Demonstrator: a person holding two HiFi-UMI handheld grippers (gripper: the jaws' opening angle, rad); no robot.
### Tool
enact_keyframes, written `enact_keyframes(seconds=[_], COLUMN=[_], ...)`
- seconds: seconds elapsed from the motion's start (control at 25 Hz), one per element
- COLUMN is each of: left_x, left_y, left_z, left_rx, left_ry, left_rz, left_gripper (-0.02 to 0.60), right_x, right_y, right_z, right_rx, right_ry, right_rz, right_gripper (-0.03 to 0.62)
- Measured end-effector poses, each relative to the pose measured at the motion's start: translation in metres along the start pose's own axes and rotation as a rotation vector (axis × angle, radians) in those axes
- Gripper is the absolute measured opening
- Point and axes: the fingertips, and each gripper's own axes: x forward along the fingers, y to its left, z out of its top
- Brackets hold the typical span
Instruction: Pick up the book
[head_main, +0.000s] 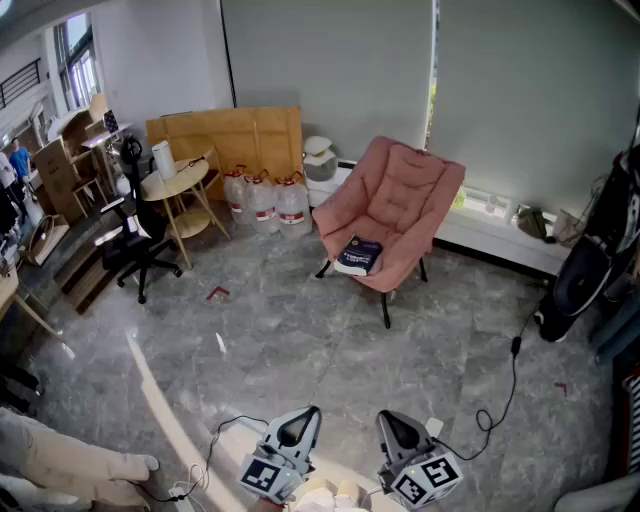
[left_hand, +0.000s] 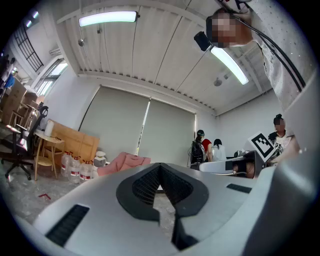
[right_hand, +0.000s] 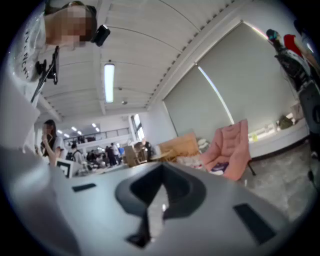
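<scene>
Both grippers sit low in the head view, side by side and level. My left gripper (head_main: 303, 422) has its jaws clenched tip to tip, nothing between them. My right gripper (head_main: 395, 428) is the same: pressed together, empty. The book (head_main: 358, 255) lies dark cover up on the seat of the pink chair (head_main: 395, 205), well across the grey floor (head_main: 300, 340) from me. Water jugs (head_main: 265, 200) stand left of the chair. Neither gripper is near the book.

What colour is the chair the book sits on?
Pink chair, clearest in the head view; the book on its seat is dark blue.
</scene>
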Motion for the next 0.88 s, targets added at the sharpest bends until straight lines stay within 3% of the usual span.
enact_keyframes(seconds=[0.48, 0.88], left_x=[0.002, 0.041], left_y=[-0.017, 0.022], left_z=[-0.002, -0.008], left_rx=[0.020, 0.021], left_ry=[-0.010, -0.016], left_rz=[0.028, 0.030], left_gripper=[0.006, 0.006], right_x=[-0.014, 0.026], right_y=[-0.011, -0.035], right_z=[-0.002, -0.001], right_rx=[0.002, 0.016], right_ry=[-0.022, -0.027], right_rz=[0.002, 0.002], right_gripper=[0.011, 0.011])
